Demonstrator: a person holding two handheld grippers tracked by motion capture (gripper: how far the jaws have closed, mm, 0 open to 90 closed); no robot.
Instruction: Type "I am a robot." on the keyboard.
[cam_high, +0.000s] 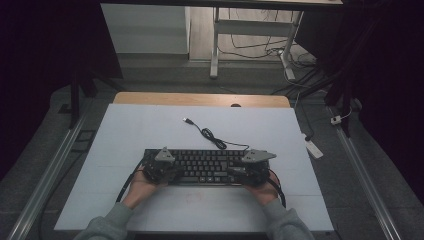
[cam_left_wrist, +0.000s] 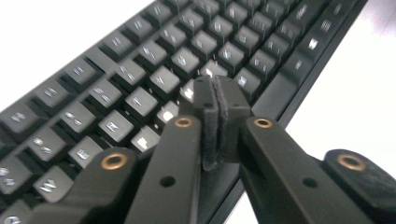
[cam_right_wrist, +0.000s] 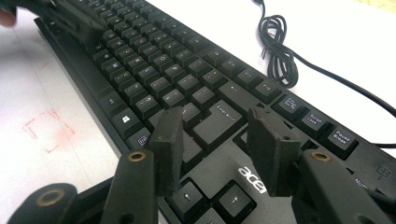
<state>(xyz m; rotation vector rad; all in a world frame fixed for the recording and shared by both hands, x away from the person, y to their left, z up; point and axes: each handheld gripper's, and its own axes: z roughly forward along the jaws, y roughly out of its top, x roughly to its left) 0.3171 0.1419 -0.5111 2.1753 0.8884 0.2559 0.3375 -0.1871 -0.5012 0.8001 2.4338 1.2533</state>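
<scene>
A black keyboard (cam_high: 205, 167) lies across the near middle of the white table top (cam_high: 145, 130), its cable (cam_high: 212, 137) coiled behind it and ending in a USB plug (cam_high: 187, 121). My left gripper (cam_high: 166, 169) is over the keyboard's left end. In the left gripper view its pads (cam_left_wrist: 216, 88) are pressed together just above the keys (cam_left_wrist: 140, 70), with nothing between them. My right gripper (cam_high: 248, 169) is over the right end. Its jaws (cam_right_wrist: 219, 119) stand apart above the Enter key (cam_right_wrist: 219, 122), holding nothing.
A faint red square is drawn on the table (cam_high: 192, 196) in front of the keyboard, also seen as a red mark (cam_right_wrist: 46, 130) in the right gripper view. A wooden strip (cam_high: 200, 99) edges the table's far side. A white power strip (cam_high: 314, 147) lies on the floor at right.
</scene>
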